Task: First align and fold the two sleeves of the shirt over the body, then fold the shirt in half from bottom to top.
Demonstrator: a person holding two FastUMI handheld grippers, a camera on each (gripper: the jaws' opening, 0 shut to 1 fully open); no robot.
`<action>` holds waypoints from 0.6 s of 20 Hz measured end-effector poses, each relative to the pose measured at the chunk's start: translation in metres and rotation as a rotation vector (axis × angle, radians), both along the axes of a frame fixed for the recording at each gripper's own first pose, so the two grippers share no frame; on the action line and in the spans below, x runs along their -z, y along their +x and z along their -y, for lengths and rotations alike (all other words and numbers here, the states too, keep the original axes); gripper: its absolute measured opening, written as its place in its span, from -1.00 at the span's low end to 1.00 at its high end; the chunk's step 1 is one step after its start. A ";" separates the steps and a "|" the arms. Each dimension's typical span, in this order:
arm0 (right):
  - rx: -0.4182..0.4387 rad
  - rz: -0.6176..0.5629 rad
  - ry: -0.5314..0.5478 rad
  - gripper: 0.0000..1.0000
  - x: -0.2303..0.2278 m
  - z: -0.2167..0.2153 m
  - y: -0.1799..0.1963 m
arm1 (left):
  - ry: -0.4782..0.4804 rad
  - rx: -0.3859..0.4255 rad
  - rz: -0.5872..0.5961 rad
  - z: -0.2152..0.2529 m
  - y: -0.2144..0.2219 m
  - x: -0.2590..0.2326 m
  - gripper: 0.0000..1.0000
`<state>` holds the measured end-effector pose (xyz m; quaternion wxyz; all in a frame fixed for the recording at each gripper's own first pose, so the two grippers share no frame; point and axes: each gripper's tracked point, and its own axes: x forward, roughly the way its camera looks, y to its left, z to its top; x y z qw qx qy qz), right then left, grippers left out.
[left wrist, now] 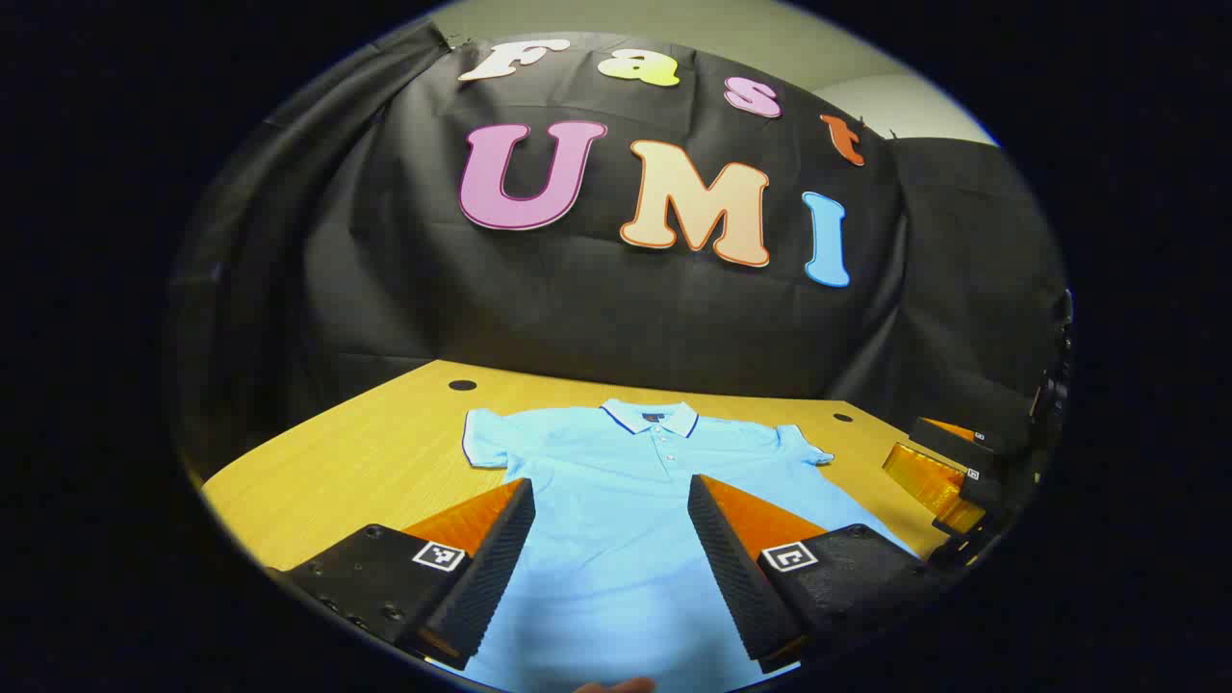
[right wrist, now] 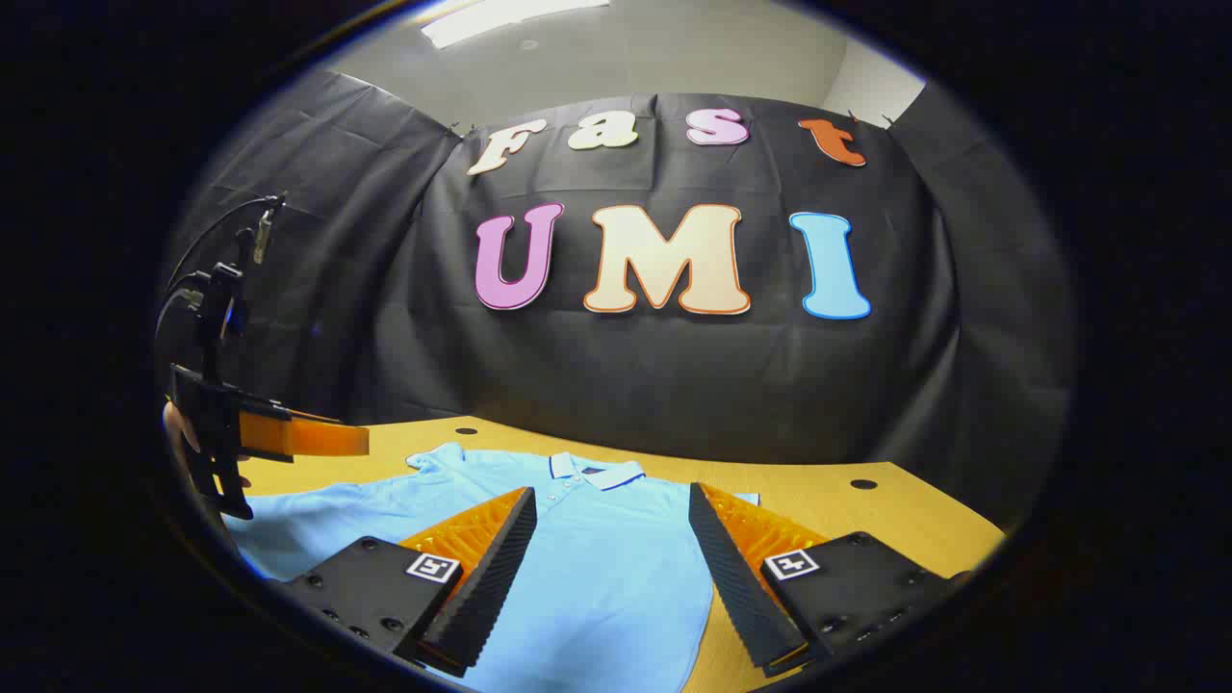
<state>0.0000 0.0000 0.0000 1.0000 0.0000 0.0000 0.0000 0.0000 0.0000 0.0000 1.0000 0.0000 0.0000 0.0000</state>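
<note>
In the left gripper view, a wooden table [left wrist: 366,452] runs from the left edge across to the right, with 2 dark round holes near its back edge. A light blue polo shirt [left wrist: 616,520] lies flat on it, front up, collar [left wrist: 654,417] toward the black cloth wall. Its left short sleeve [left wrist: 486,443] sticks out sideways, unfolded, and the other sleeve [left wrist: 804,445] does the same on the far side. A 3-button placket runs down from the collar. The left gripper [left wrist: 611,549] hovers above the shirt's body, its 2 fingers spread wide apart with only blue fabric showing between them, gripping nothing. At the right edge of this view the right gripper [left wrist: 948,481] appears, off the shirt's hem side; whether its jaws are apart cannot be told from here.

In the right gripper view, the left gripper [right wrist: 289,438] shows at the far left, held above the shirt [right wrist: 597,577] by a hand [right wrist: 178,428]. Moving right, the collar [right wrist: 597,472] sits just beyond the near fingers. The right gripper [right wrist: 611,558] hangs over the shirt's right side and the table [right wrist: 866,510], jaws spread wide, holding nothing.
</note>
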 end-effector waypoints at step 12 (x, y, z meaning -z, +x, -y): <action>0.019 -0.006 -0.023 0.97 0.000 0.010 -0.001 | 0.010 -0.002 -0.031 0.002 -0.008 0.002 0.90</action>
